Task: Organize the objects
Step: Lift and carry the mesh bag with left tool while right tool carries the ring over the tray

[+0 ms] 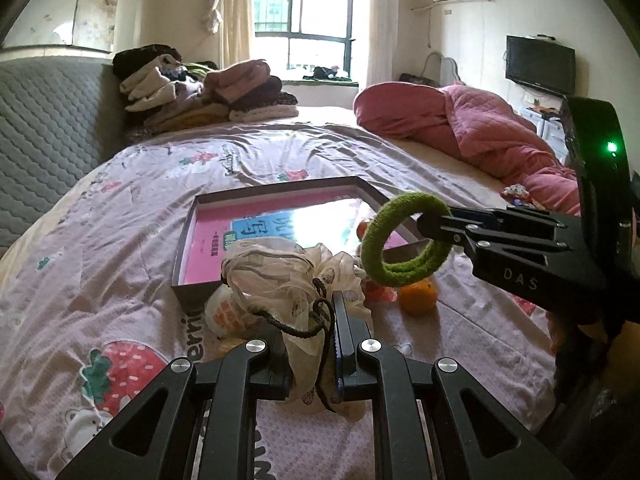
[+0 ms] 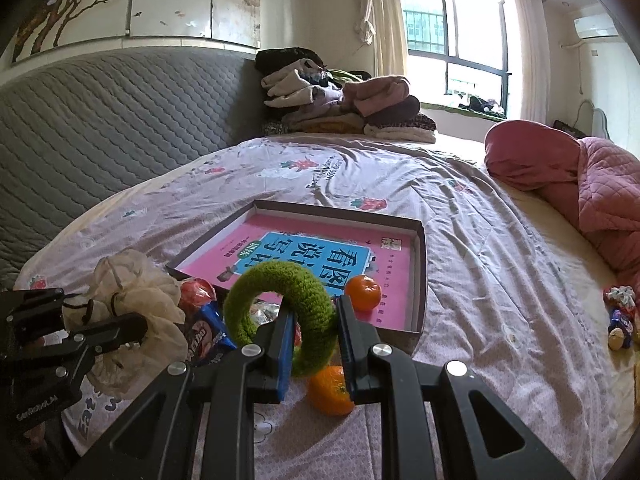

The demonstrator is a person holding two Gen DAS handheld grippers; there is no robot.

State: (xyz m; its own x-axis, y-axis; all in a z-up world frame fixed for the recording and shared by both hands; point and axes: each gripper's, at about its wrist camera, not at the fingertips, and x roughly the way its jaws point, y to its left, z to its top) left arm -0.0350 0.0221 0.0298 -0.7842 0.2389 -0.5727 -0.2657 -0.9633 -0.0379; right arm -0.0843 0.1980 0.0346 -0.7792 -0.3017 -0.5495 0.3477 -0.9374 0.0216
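My left gripper (image 1: 310,320) is shut on a sheer cream drawstring bag (image 1: 280,268), its black cord hanging between the fingers; the right wrist view shows that gripper (image 2: 136,330) at the left, still holding the bag (image 2: 136,292). Just above the bed, my right gripper (image 2: 314,320) is shut on a fuzzy green ring (image 2: 276,280). From the left wrist view the ring (image 1: 400,240) hangs at the right gripper (image 1: 426,226) tips. A shallow brown box (image 2: 420,272) holds a pink book and one orange (image 2: 363,292). Another orange (image 2: 330,390) lies on the sheet below the ring.
Blue and red snack packets (image 2: 208,332) lie between the bag and the box (image 1: 188,232). A pile of folded clothes (image 1: 208,92) sits by the grey headboard. A pink quilt (image 1: 480,132) is bunched on the right. Small wrapped items (image 2: 620,316) lie at the bed's right side.
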